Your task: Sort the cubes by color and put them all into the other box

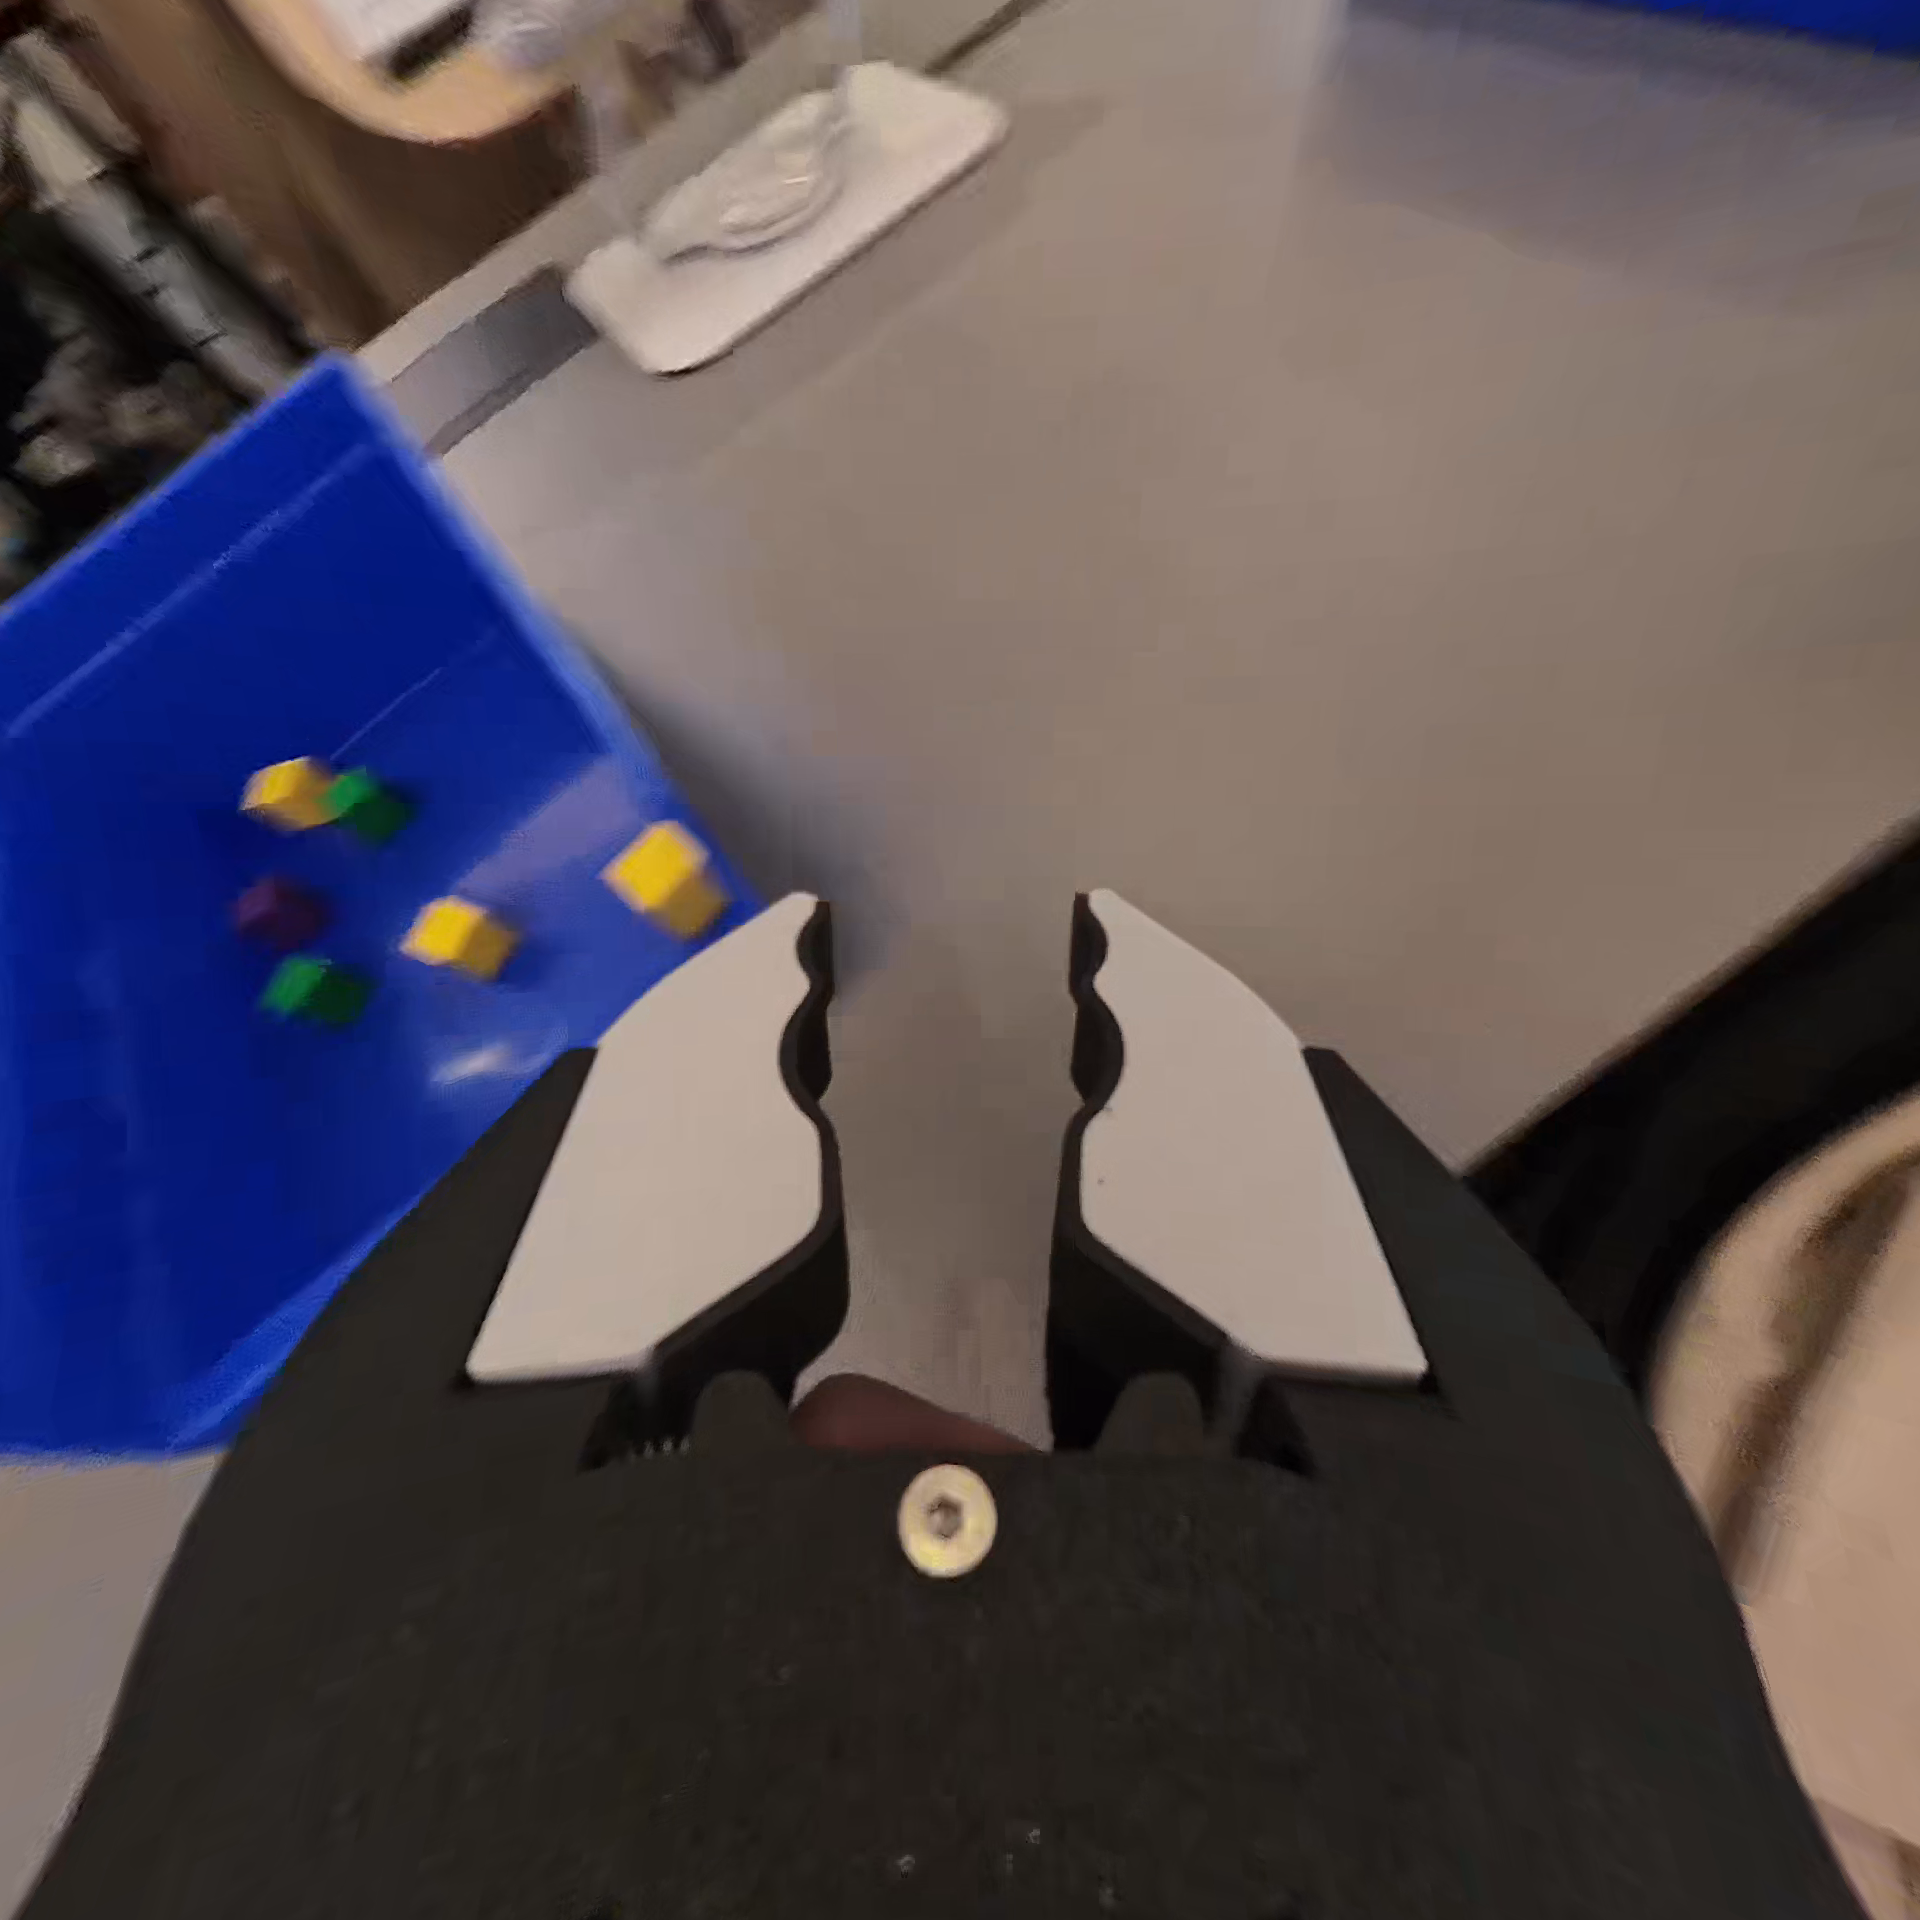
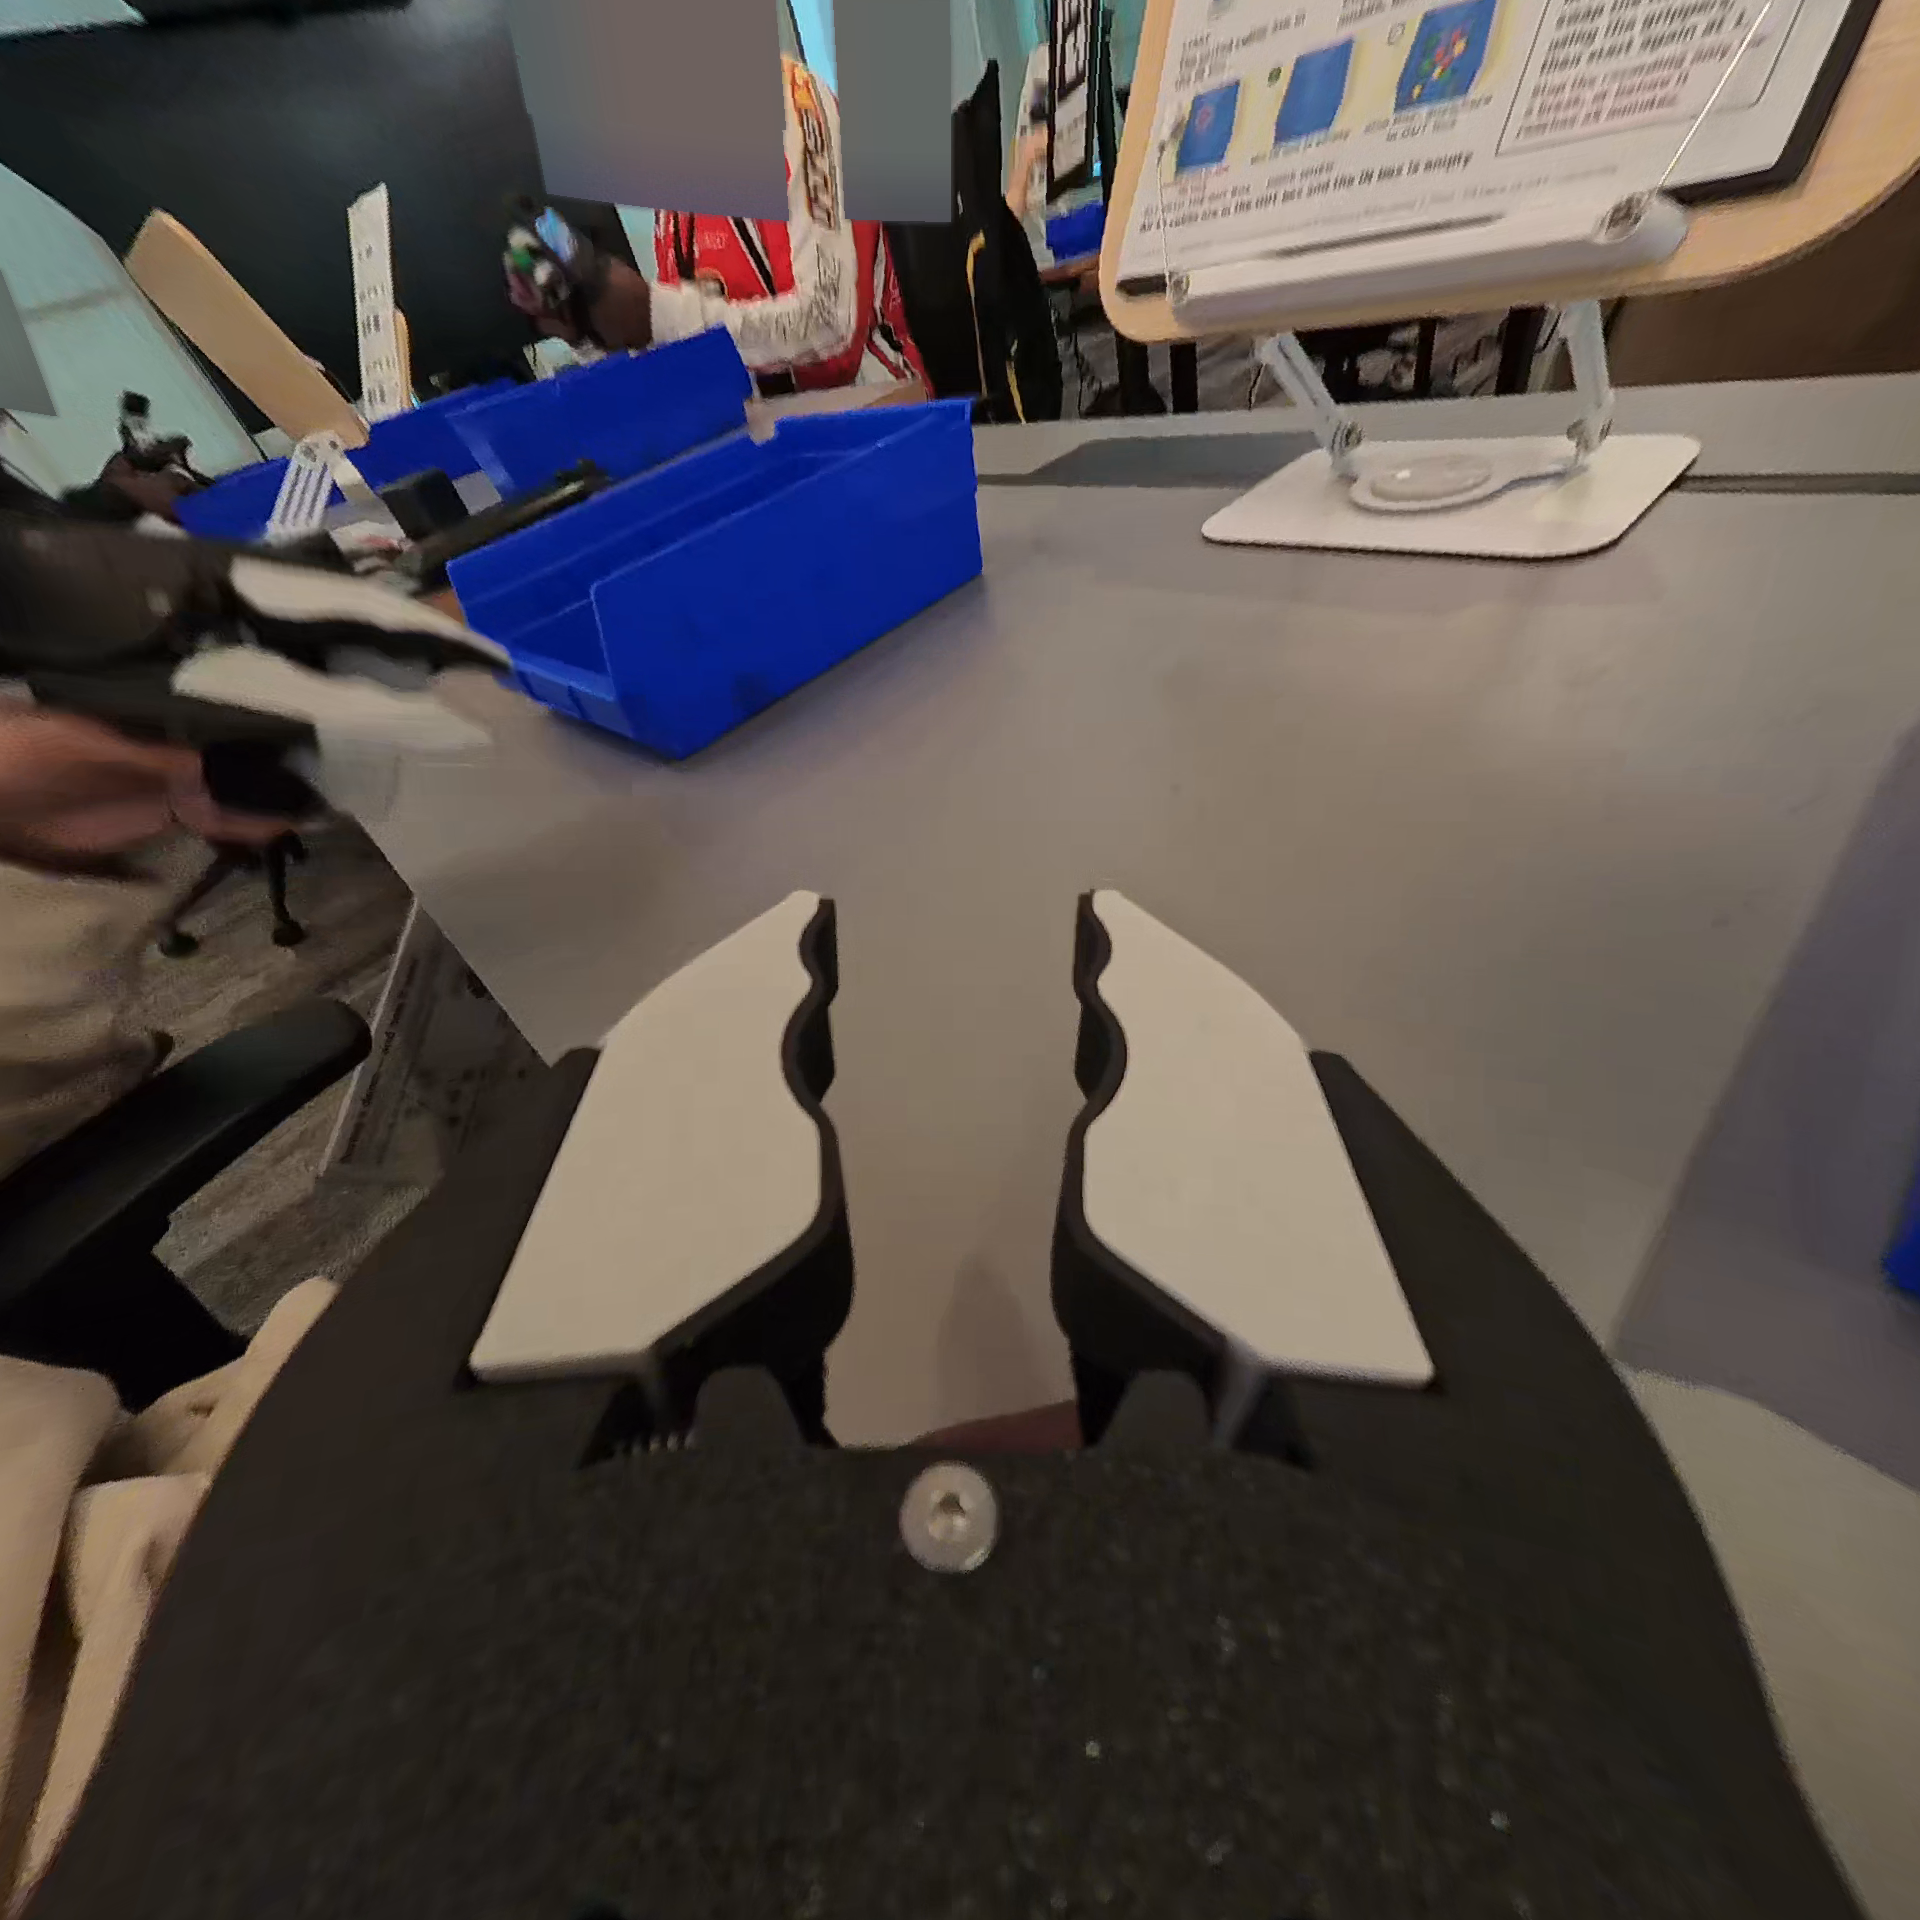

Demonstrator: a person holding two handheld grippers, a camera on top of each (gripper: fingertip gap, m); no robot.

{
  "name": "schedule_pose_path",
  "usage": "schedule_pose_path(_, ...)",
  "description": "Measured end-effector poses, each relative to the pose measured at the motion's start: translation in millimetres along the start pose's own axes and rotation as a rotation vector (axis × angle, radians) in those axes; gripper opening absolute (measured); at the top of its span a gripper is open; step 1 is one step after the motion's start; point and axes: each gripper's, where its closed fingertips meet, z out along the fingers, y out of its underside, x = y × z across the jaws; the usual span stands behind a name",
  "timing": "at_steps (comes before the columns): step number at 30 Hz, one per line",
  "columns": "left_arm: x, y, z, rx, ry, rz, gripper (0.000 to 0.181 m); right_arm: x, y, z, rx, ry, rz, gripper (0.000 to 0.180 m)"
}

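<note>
Setting: grey table [image 2: 1299, 748] in a busy workroom; beyond its far edge sat other people and more blue bins, and a white stand [image 2: 1455, 499] holding an instruction sheet stood well ahead and right of the right jaws.
Left gripper [image 1: 951, 914]: jaws parted, nothing between them, only bare tabletop showing in the gap.
Right gripper [image 2: 954, 914]: jaws likewise spread and empty, over bare table.
Source box [image 1: 208, 1195]: blue bin just left of the left jaws, its near corner tucked behind the left finger.
Cubes: all inside that bin, left of the left jaws; three yellow [image 1: 665, 878], [image 1: 460, 935], [image 1: 286, 792], two green [image 1: 366, 802], [image 1: 312, 989], one purple [image 1: 273, 909]. The far yellow and a green touched; the rest lay apart. Motion blur softened them.
Other box: a sliver of blue at the far right of the right jaws [image 2: 1903, 1236] may have been it; I could not tell.
Step in hand: judging by the empty jaws and loaded bin, the approach to a pick, with sorting barely begun or mid-cycle.
Next move: swing the left jaws leftward over the bin rim, drop onto one isolated cube, likely the nearest yellow, and close squarely on its flat sides.
Risk: the touching yellow-green pair could be nudged together.
</note>
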Motion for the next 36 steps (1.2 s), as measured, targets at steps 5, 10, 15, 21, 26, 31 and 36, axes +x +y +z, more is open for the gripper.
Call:
schedule_pose_path(5, -127.3, -24.7, 18.2, -0.072, -0.259, -0.142, 0.041, -2.8, -1.1, 0.0, -0.006, -0.028, -0.022, 0.042)
schedule_pose_path(10, -214.9, 5.3, 119.5, -0.288, -0.302, -0.453, 0.047, -16.8, 19.0, 9.6, -0.075, -0.123, 0.028, 0.042)
schedule_pose_path(15, -250.9, 49.8, 177.4, -0.493, -0.321, -0.594, 0.048, -27.3, 23.6, 8.5, -0.094, -0.15, -0.01, 0.04)
schedule_pose_path(21, -254.6, 73.7, 181.7, -0.567, -0.328, -0.65, 0.022, -22.8, 20.7, 4.5, -0.089, -0.143, 0.0, 0.039)
schedule_pose_path(26, -234.7, 25.0, 152.4, -0.317, -0.151, -0.551, 0.022, -14.8, 22.8, 5.8, -0.096, -0.13, 0.032, 0.038)
schedule_pose_path(31, -170.8, -43.7, 81.5, 0.07, 0.016, -0.207, 0.022, -10.4, 25.6, 9.7, -0.105, -0.135, 0.079, 0.038)
schedule_pose_path(36, -68.1, -93.3, 31.5, 0.386, 0.228, 0.072, 0.022, -26.7, 7.6, 26.0, -0.08, -0.358, 0.382, 0.039)
